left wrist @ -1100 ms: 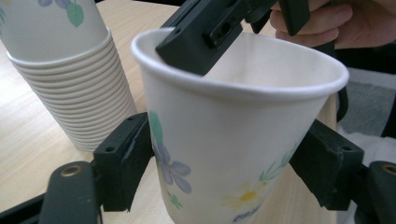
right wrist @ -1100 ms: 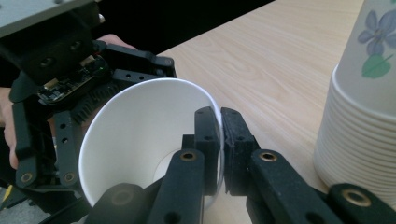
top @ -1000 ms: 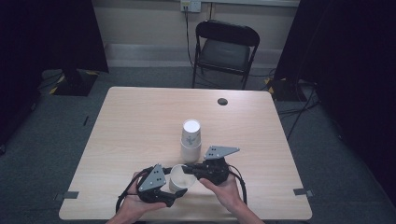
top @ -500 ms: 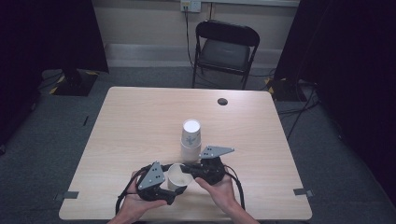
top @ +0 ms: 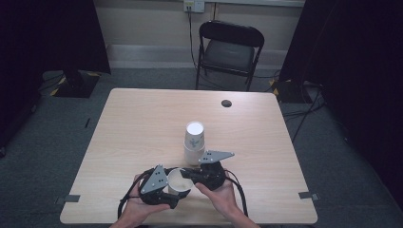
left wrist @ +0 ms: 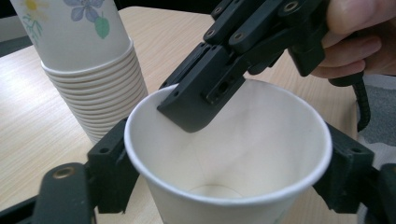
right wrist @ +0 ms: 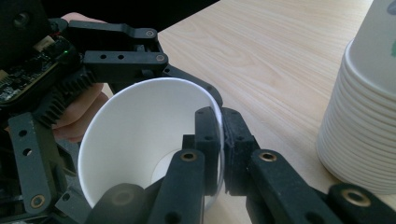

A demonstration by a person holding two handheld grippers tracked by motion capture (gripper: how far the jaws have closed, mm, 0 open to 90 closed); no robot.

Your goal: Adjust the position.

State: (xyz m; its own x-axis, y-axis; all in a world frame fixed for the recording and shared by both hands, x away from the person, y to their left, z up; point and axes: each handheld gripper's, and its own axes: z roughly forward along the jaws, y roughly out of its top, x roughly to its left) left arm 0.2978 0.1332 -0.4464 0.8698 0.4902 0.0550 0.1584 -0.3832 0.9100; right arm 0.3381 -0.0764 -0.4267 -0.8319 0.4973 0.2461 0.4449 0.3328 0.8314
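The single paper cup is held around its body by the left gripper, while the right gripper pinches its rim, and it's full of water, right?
Not quite. The paper cup is empty: the left gripper view looks straight down to its dry bottom. The rest holds: the left gripper has its jaws around the body and the right gripper pinches the rim.

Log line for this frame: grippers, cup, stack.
left gripper: jaws around cup, just closing | right gripper: shut on cup rim | stack: upside down on table, beside cup
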